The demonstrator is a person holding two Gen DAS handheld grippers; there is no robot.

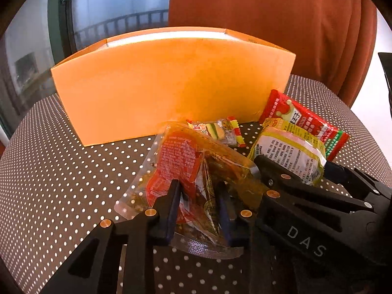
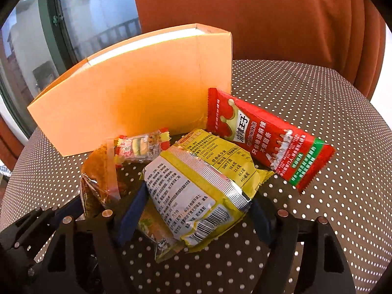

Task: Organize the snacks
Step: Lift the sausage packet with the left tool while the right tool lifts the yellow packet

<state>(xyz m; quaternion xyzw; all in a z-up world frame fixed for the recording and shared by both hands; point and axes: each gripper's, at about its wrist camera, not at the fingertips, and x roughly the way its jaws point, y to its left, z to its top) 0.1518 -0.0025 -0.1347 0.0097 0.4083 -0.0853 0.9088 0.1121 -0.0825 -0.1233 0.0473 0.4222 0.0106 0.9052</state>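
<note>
Left gripper (image 1: 199, 203) clamped on clear red pouch (image 1: 186, 169); right gripper (image 2: 196, 210) closed against yellow packet (image 2: 196, 196). Both packs held just above dotted tablecloth (image 1: 61, 171), near orange box (image 1: 159, 83). Risk: slick film could be lost from pads (image 1: 171, 196) if lifted over the box wall.

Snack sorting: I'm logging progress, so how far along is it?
Nothing looks put away yet; the orange box shows no snack inside from here. In hand: the left gripper is shut on the clear packet, and the right gripper pinches the yellow packet. Left on the table: the red packet and the small candy.
</note>
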